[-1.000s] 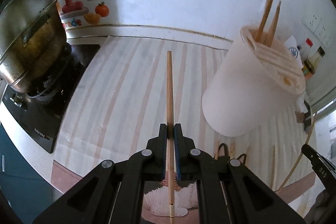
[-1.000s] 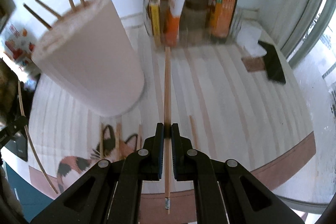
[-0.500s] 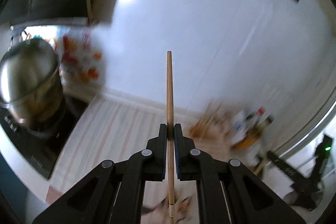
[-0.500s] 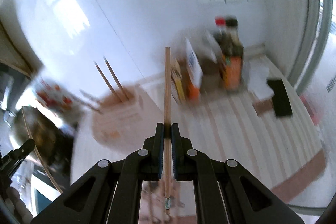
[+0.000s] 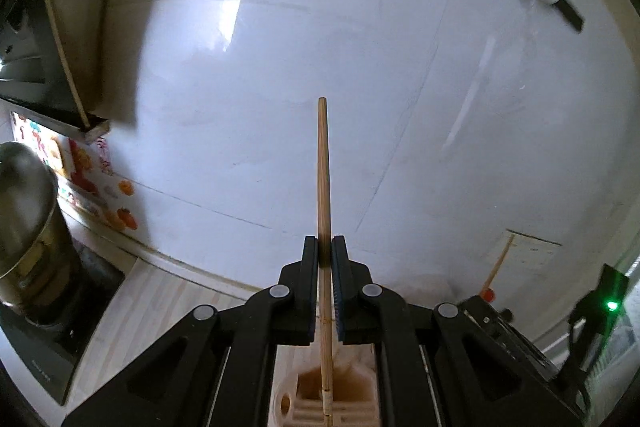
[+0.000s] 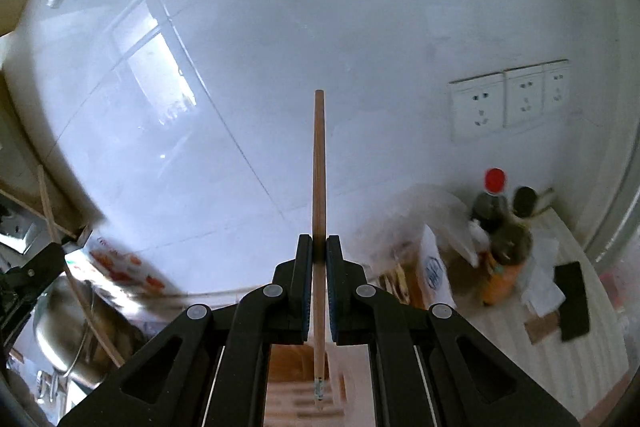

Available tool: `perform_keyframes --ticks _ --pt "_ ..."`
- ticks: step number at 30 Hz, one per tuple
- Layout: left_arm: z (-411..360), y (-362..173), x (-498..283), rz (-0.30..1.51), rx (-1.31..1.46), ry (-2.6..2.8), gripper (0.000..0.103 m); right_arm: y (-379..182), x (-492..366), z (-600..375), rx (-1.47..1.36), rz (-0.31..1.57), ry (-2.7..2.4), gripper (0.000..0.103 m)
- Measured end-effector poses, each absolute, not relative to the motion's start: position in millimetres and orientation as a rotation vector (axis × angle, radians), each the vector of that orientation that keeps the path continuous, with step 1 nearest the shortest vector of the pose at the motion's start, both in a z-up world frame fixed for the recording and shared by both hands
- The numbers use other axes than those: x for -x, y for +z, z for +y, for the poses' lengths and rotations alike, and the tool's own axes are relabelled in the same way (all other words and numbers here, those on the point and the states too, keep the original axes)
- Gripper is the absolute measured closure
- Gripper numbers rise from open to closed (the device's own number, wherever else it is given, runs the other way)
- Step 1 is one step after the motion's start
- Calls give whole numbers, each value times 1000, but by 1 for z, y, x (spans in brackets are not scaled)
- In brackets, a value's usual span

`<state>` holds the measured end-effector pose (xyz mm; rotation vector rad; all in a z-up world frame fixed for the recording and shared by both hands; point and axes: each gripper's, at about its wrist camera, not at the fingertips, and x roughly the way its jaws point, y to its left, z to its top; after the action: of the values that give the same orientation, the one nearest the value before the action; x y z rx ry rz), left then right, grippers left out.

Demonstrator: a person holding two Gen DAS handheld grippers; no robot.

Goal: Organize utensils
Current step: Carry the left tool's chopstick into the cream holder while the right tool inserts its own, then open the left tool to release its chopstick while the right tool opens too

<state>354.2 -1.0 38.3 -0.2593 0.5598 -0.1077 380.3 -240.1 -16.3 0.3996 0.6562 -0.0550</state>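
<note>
The left gripper is closed on a chopstick pointing to 12 o'clock; the holder lies at 6 o'clock. The right gripper pinches its own chopstick the same way.

Utensil holder mostly hidden behind the left gripper and cut off below, bottles blurred, pot cropped at left.
</note>
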Motion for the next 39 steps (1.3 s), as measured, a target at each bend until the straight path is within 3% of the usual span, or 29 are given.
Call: perform_keyframes --ticks 13,26,27,29,30,31,32,33,36,39 --pt "-25 -34 -406 600 172 -80 99 -64 -423 -242 -435 676 -58 96" --pt "-29 -34 -368 688 101 -144 94 -81 -408 -227 -375 741 47 95" --pt "-25 -26 -360 693 97 -141 90 -82 -407 -226 -374 759 68 95" --pt "-19 -14 -346 685 100 -116 63 -80 -403 -225 -374 796 113 93" --pt "-15 -9 -340 677 106 -109 31 -77 -399 -226 -366 806 116 88" --pt "-9 -2 -330 653 113 -102 12 -74 -395 -228 -367 809 116 72" --pt "-1 4 -321 633 124 -78 11 -70 -390 -231 -376 806 118 56" --pt "5 6 -314 627 135 -71 11 -65 -384 -235 -385 800 115 51" --pt "17 4 -298 660 120 -62 0 -51 -364 -243 -390 791 83 48" --pt "27 -14 -283 735 90 -49 0 -45 -341 -254 -417 793 47 36"
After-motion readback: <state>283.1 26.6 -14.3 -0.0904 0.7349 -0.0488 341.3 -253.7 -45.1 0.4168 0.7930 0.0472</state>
